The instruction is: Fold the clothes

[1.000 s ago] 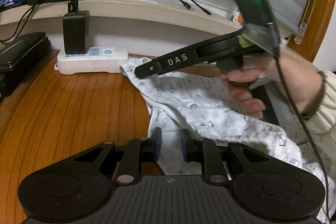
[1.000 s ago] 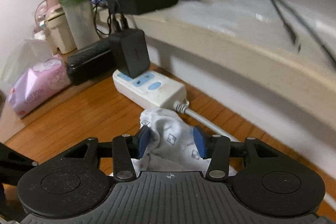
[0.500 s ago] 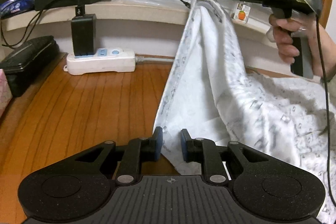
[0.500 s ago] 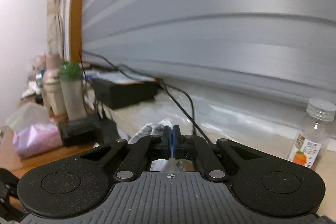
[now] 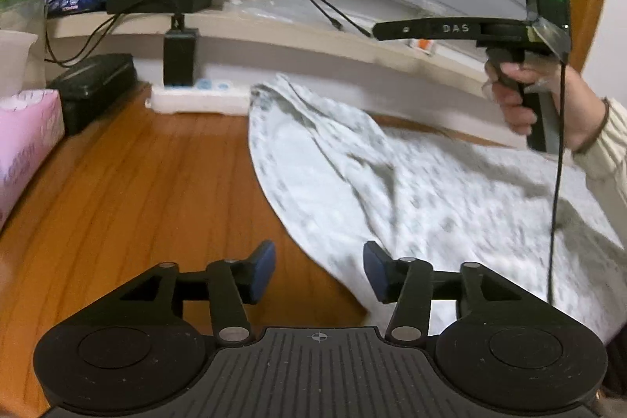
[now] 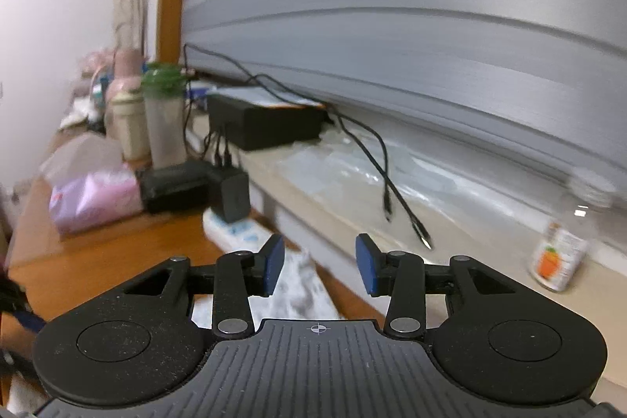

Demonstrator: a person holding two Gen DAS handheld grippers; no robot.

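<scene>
Both tools are letting go. Left tool (image 5: pixel 318 271) has its jaws opening, nothing pinched between the blue pads; the near edge of the printed white garment (image 5: pixel 411 190) runs just under and past its right pad without being pressed. Right tool (image 6: pixel 318 267) is also opening and empty, held up in the air by the person's hand (image 5: pixel 521 96), pointing toward the sill, with only a strip of cloth visible below it.

The garment lies spread on the wooden table (image 5: pixel 149 190), its far corner close to the white power strip (image 5: pixel 196 96), with a raised crease running from that corner toward the middle.

Risks, as I judge them: the cloth has no grip on it now, so the ridge may settle into a crooked fold line. The far corner is near the power strip and charger (image 5: pixel 179 57), so a careless regrasp could snag them. The right tool's dangling cable (image 5: pixel 556 159) crosses above the fabric and could drag it during the next reach.
</scene>
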